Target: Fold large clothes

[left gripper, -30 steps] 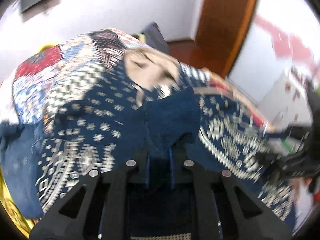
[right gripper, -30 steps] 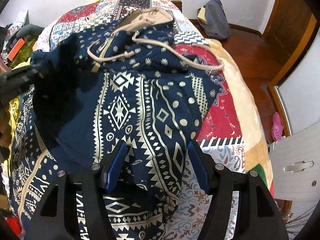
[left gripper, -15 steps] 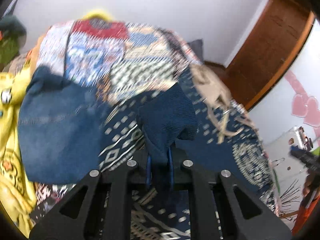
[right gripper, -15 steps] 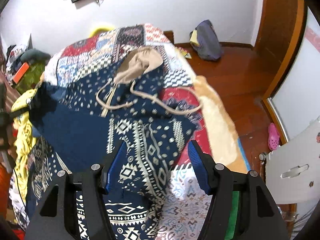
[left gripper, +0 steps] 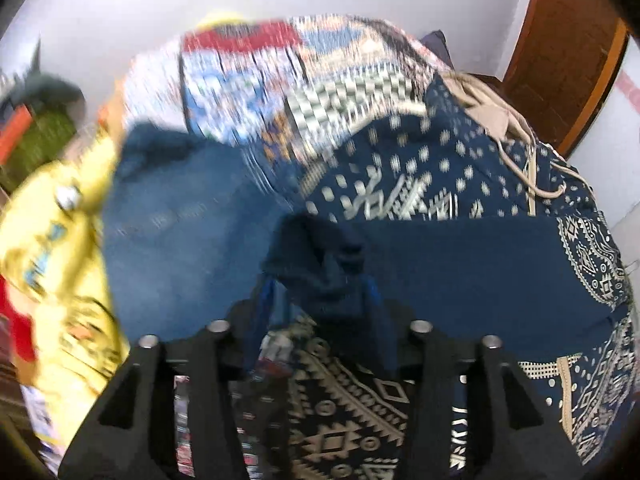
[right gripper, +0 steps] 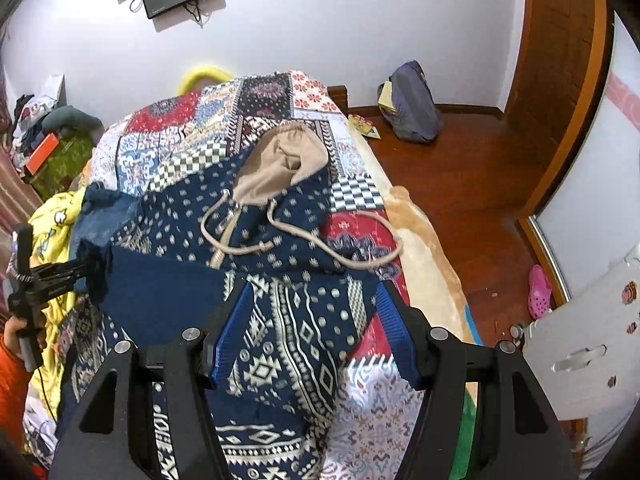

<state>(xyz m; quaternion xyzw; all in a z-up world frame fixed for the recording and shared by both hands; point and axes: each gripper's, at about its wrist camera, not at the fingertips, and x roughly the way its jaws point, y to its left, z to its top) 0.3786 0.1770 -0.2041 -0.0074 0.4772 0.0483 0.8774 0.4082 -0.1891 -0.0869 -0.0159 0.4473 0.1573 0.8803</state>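
Observation:
A navy hoodie (right gripper: 280, 320) with white geometric print, tan hood (right gripper: 276, 160) and tan drawstrings lies on the bed. One sleeve (right gripper: 160, 280) is stretched across the chest to the left. In the left wrist view my left gripper (left gripper: 320, 280) has its jaws parted, with the navy sleeve cuff (left gripper: 320, 256) bunched loosely between them; it also shows in the right wrist view (right gripper: 86, 266) at the sleeve's end. My right gripper (right gripper: 312, 320) is open and empty above the hoodie's body (left gripper: 460, 264).
A patchwork bedspread (right gripper: 208, 128) covers the bed. Yellow clothing (left gripper: 52, 216) and blue jeans (left gripper: 180, 216) lie at the bed's left side. A grey backpack (right gripper: 412, 104) and a pink shoe (right gripper: 538, 288) sit on the wooden floor. A white panel (right gripper: 580, 356) stands at right.
My left gripper carried the sleeve cuff across the hoodie to the left side, and its jaws have parted around the cuff. My right gripper lifted back from the hoodie, staying open.

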